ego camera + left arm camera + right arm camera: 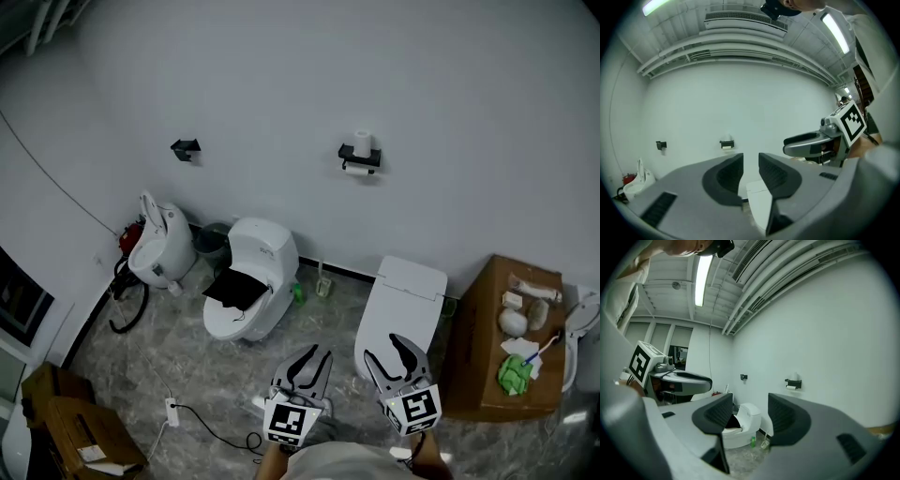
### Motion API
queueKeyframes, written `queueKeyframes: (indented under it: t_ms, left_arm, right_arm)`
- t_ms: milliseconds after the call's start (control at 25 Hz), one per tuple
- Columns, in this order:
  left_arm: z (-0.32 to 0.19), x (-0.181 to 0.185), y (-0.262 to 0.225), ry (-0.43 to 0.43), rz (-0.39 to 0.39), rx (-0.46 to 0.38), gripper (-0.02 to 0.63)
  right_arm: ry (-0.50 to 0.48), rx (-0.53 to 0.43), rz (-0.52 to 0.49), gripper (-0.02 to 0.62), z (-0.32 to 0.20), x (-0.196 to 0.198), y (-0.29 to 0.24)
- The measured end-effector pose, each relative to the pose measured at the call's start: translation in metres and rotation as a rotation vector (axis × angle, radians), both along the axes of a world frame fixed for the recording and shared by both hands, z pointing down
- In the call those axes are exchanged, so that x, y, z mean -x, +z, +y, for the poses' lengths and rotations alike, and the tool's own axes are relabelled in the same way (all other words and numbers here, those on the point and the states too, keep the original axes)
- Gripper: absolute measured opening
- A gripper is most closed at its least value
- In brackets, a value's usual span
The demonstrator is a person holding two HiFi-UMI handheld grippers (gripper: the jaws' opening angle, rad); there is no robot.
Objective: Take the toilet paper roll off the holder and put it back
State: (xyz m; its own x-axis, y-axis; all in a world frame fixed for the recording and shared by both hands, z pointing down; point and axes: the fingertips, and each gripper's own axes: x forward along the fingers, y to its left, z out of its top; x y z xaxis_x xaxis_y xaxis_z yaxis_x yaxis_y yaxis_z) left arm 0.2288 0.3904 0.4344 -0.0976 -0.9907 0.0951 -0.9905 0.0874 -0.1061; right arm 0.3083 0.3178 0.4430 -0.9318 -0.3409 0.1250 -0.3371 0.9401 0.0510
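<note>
A black holder hangs on the white wall. One white toilet paper roll stands on top of it and another roll hangs beneath. Both grippers are far from it, low in the head view: left gripper and right gripper. The left gripper is open by a narrow gap, empty, with the holder small in the distance. Open wider and also empty, the right gripper has the holder ahead and to its right.
A second black bracket is on the wall to the left. Three white toilets stand along the wall. A brown box with clutter stands at right. Cardboard boxes and a cable lie at lower left.
</note>
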Motion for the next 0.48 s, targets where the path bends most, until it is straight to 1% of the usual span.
queueKeyframes:
  t_ms: [200, 480]
  left_arm:
    - [-0.025, 0.042, 0.0, 0.029, 0.008, 0.012, 0.109]
    - [-0.057, 0.09, -0.003, 0.077, 0.011, 0.0, 0.107]
  right_arm:
    - [0.024, -0.005, 0.008, 0.232, -0.023, 0.04, -0.001]
    - [0.073, -0.009, 0.032, 0.23, -0.05, 0.082, 0.0]
